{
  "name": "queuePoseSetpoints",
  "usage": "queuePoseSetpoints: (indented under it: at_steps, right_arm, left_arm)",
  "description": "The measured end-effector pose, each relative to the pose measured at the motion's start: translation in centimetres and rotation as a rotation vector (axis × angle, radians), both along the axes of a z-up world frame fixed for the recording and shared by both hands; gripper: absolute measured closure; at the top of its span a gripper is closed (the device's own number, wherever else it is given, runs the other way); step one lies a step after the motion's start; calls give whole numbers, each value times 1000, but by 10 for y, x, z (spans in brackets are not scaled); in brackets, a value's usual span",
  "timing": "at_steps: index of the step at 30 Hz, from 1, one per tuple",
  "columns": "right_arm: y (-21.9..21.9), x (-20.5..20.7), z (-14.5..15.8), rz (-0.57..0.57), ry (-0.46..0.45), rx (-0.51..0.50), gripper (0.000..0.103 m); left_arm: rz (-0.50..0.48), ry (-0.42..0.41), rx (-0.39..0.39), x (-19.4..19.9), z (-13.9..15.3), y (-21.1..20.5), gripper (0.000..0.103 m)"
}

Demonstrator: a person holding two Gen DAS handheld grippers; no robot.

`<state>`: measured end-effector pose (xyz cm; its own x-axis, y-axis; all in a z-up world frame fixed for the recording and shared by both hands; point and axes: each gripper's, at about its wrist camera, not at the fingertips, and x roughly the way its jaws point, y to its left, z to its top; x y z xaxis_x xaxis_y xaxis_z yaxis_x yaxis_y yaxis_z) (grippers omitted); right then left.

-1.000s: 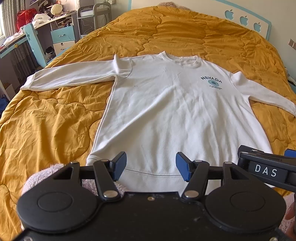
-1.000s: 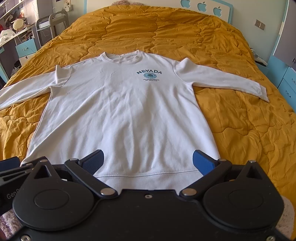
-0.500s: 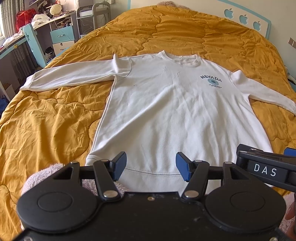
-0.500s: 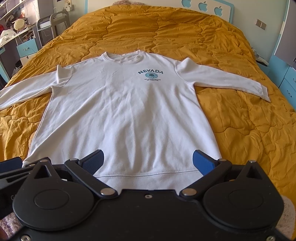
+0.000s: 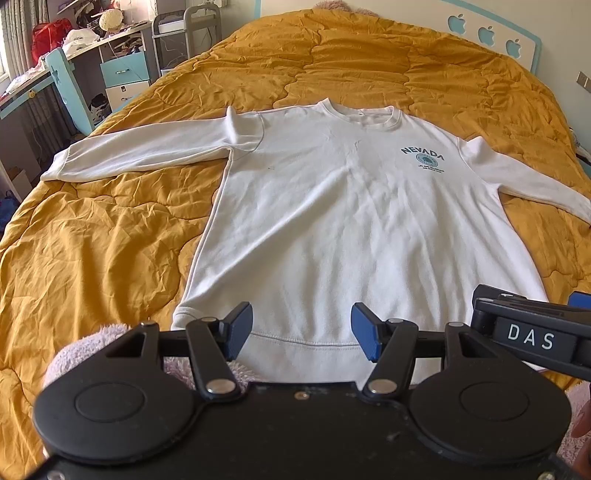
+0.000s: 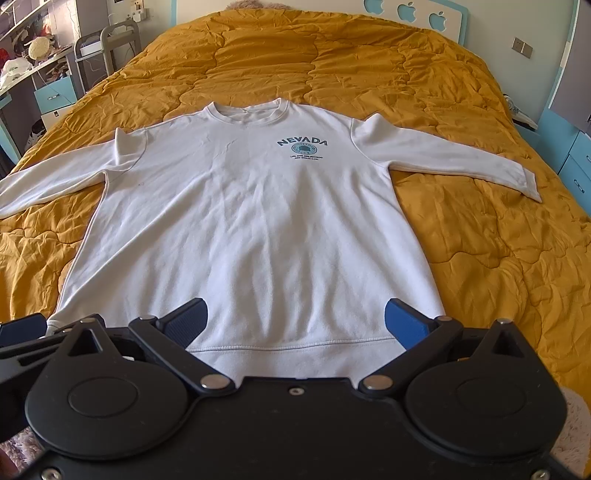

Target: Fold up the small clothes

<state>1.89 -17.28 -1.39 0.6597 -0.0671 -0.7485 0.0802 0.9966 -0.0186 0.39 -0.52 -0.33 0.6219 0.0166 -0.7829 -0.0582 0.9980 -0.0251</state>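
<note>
We work over a wide bed under a mustard quilt (image 6: pixel 369 66), with a headboard (image 6: pixel 408 13) cut with apple shapes and a cluttered desk (image 5: pixel 74 48) off to the left. The white sweatshirt (image 6: pixel 251 229) lies face up and flat, both sleeves spread wide, hem nearest us; we judge it laid out this way so a fold can start cleanly. Its chest print reads "NEVADA" (image 6: pixel 302 142); the smaller lines beneath are unreadable. Our left gripper (image 5: pixel 302 332) hovers over the hem, jaws parted and empty. Our right gripper (image 6: pixel 295 326), marked "DAS" in the left view, gapes wider, also empty.
</note>
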Motion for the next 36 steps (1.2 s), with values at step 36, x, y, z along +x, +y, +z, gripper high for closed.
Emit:
queuePoseSetpoints:
  at_steps: [36]
  right_arm:
    - [1, 1, 0, 1, -1, 0, 0]
  left_arm:
    - [-6, 13, -7, 2, -4, -1, 41]
